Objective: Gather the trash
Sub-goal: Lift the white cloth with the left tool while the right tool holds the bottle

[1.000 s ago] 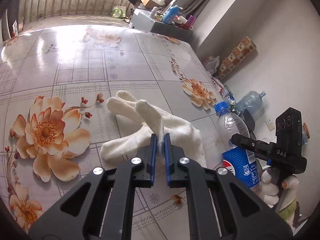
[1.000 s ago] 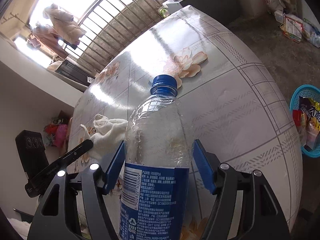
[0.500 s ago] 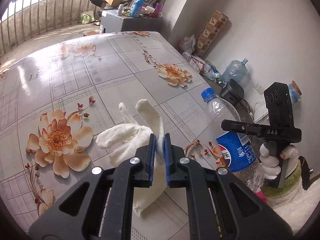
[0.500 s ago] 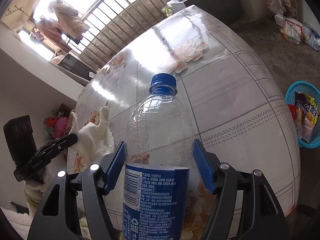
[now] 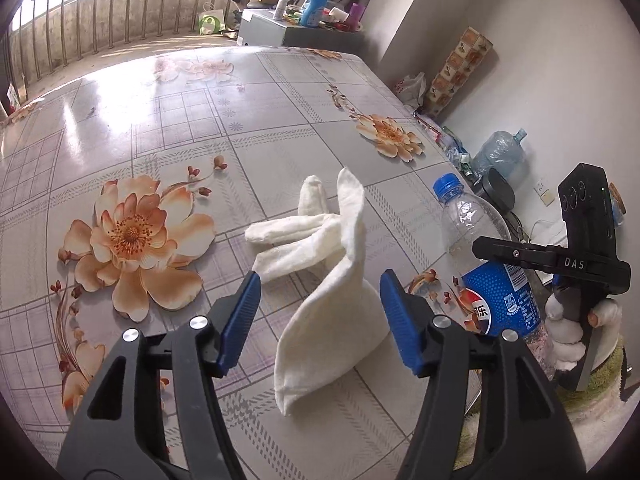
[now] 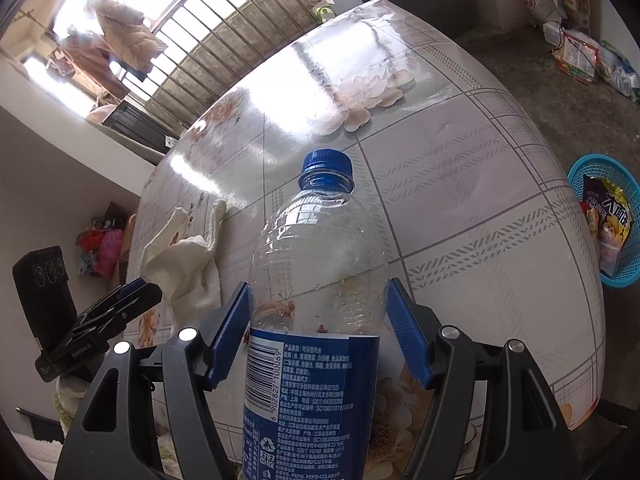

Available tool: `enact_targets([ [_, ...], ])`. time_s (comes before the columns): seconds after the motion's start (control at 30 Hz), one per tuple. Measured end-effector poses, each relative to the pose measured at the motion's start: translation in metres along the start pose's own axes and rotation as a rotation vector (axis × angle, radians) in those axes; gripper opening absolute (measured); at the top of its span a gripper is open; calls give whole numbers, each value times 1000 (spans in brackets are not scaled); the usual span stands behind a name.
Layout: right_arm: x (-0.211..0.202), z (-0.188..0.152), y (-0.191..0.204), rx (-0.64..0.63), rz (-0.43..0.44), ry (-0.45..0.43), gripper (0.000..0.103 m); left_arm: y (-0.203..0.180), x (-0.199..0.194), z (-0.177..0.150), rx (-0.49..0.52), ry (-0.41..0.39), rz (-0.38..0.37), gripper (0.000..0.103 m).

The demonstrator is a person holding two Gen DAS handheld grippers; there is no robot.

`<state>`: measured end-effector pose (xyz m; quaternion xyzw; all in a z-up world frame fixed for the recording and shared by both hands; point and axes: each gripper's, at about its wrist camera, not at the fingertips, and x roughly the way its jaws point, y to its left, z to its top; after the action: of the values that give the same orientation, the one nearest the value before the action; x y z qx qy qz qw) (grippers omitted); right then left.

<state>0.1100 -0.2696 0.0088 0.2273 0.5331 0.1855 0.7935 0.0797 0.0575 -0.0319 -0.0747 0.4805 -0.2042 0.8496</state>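
A white cloth [image 5: 324, 276] lies crumpled on the floral table [image 5: 200, 120], partly standing up between the fingers of my left gripper [image 5: 320, 312], which is open and not touching it. The cloth also shows in the right wrist view [image 6: 188, 264]. My right gripper [image 6: 318, 328] is shut on an empty clear plastic bottle [image 6: 320, 280] with a blue cap and blue label, held upright above the table's near edge. The bottle [image 5: 488, 264] and the right gripper [image 5: 560, 264] show at the right of the left wrist view.
A blue basket [image 6: 612, 220] with wrappers stands on the floor right of the table. Bags and a large water jug [image 5: 500, 152] lie along the wall. A cluttered cabinet [image 5: 304, 28] stands beyond the table's far end.
My left gripper has opened and let go of the white cloth, which now rests on the table. The right gripper still holds the bottle, shifted slightly.
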Motion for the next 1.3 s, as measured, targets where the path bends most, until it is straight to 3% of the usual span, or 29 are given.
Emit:
enact_targets([
  [0.27,2,-3,6,-33,-88,28,72,4,18,-5,-58,31,-59,56],
  [0.8,-4,-18,13,-89,-144,54,73,-29,24,-2,46,-26,82,19],
  [1.13,-5,-22,11,-74,-134,38,73,-43,25,-5,111,-45,153,13],
  [1.3,-3,-23,15,-93,-126,35,65,-46,23,-5,125,-57,174,11],
])
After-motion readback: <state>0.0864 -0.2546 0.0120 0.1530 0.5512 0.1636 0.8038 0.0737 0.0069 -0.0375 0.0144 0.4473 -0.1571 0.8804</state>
